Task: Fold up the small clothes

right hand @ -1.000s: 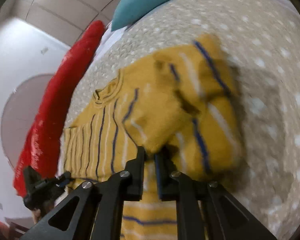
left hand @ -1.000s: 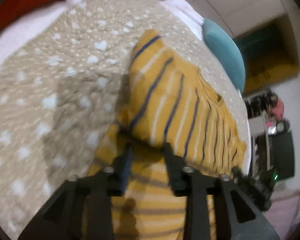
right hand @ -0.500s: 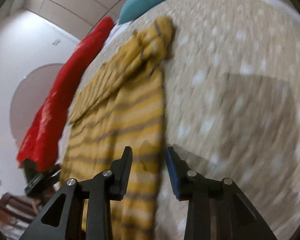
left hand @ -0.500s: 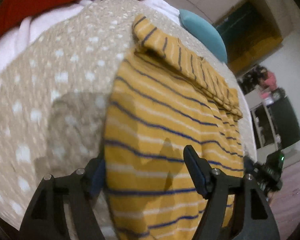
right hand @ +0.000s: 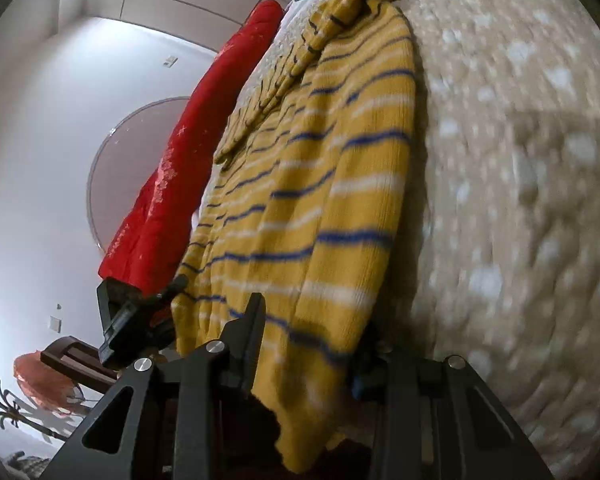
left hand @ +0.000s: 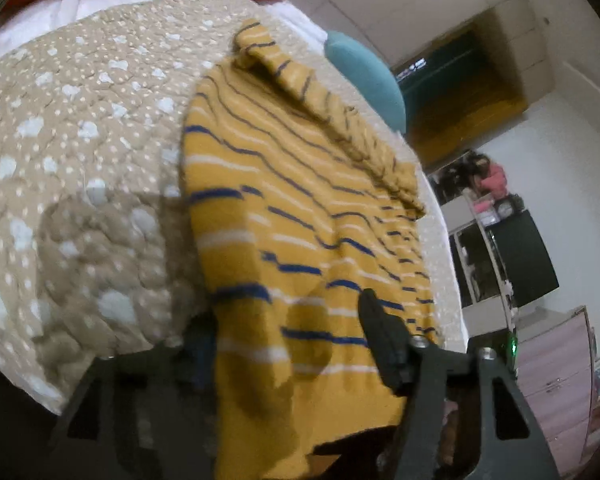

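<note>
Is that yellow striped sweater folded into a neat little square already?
No, the sweater lies spread lengthwise across the dotted bedspread, its hem hanging over the bed's edge.

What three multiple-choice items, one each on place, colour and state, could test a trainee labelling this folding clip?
1. Where does the striped sweater lie?
A. on the dotted beige quilt, near hem hanging off the edge
B. on the floor
C. on a chair

2. What colour is the pillow beyond the sweater?
A. red
B. teal
C. white

3. How does the right gripper stand?
A. shut with nothing in it
B. out of view
C. jaws apart, sweater hem between them

Answers: 1 A, quilt shows around the sweater and its hem droops; 2 B, a teal cushion lies past the collar end; 3 C, the fingers flank the hem.
</note>
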`<state>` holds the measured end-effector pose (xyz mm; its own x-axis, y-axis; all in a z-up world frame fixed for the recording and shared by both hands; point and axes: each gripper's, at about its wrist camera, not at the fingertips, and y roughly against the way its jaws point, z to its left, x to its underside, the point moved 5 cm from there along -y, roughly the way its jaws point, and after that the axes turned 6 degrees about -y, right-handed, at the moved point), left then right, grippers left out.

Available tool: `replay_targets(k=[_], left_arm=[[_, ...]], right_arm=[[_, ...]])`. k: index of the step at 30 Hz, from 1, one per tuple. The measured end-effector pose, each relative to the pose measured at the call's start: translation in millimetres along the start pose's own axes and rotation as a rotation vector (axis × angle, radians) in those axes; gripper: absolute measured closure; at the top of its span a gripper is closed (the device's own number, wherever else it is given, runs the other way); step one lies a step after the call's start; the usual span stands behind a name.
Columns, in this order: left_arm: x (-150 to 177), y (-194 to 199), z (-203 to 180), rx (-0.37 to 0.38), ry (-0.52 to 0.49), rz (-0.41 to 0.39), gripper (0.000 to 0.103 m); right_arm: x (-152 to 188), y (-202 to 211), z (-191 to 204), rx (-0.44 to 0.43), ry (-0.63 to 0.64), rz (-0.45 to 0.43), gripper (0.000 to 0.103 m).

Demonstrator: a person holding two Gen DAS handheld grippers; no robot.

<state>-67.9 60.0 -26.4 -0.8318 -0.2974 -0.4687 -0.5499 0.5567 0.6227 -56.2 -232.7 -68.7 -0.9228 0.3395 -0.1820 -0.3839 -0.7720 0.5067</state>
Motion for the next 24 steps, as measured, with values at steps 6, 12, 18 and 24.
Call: replay_targets(k=[6,12,18,24], left_arm=[[3.6,-3.2,-1.2,-0.173,-0.029,0.02,0.09],[-6.3,19.1,11.1,-0.175,0.028,0.019,0.095],[7.3,49.8,-11.0,-0.187,-0.04,-0.022,0.096],[37.9,54.3,-17.0,-0.188,-0.045,0.015,0.096]], right_arm=[[11.0,-7.1,8.8,0.079,0.036,-0.074,0.068],[-2.4,7.3,1.1,0.135,0.013,-0.054,0.095],[7.8,27.6,7.5,0.072,0.014,-0.04,0.096],[27.2,44.6,7.0,0.054,0.033,-0.018,0.096]])
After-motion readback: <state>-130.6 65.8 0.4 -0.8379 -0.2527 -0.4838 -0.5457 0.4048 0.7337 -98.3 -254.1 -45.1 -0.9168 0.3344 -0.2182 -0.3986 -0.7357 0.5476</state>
